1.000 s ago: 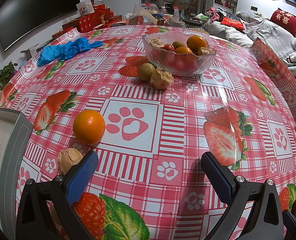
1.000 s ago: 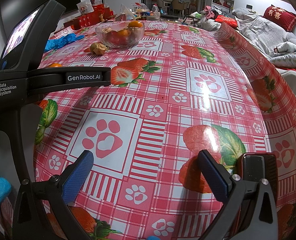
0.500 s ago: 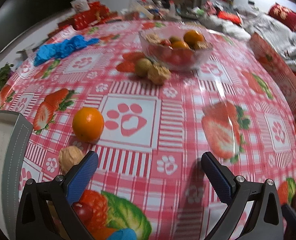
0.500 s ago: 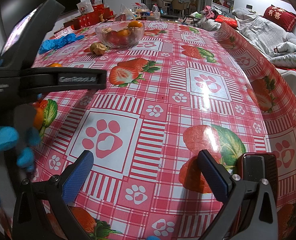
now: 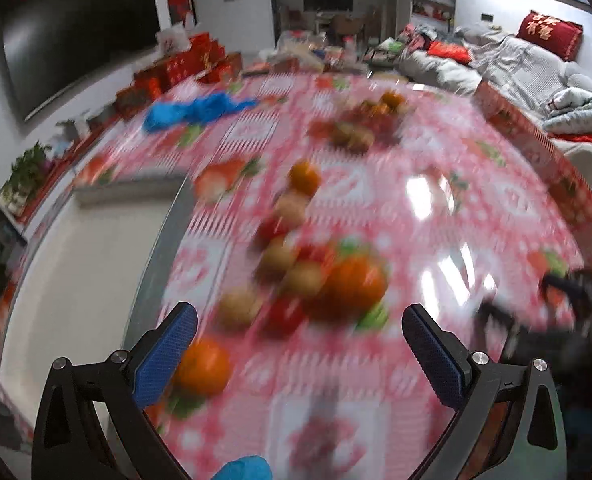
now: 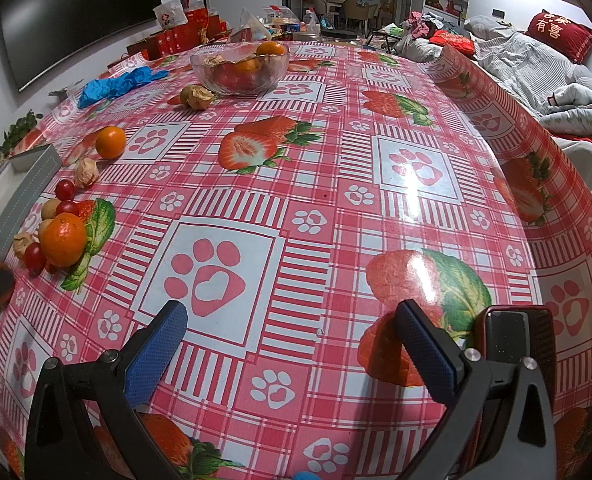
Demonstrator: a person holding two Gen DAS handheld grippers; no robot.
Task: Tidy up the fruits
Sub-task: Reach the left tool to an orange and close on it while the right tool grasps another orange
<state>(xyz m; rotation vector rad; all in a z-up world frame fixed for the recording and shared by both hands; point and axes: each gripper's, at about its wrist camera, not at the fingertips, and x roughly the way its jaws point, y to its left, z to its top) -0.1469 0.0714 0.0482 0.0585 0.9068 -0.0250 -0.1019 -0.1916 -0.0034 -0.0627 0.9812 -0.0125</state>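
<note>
Both hand-held grippers — left (image 5: pixel 298 336), right (image 6: pixel 291 334) — gape wide and empty above the counter (image 6: pixel 336 208); loose fruits (image 6: pixel 61 238) cluster near its left edge.

Glass bowl (image 6: pixel 239 66) with fruit sits far back on the table (image 6: pixel 336 200). Two loose fruits (image 6: pixel 195 97) lie just in front-left of it, gloves (image 6: pixel 115 84) further left. One orange (image 6: pixel 111 142) mid-left; fruit cluster (image 6: pixel 55 232) nearer, beside the tray (image 6: pixel 19 184) at the left edge.
</note>
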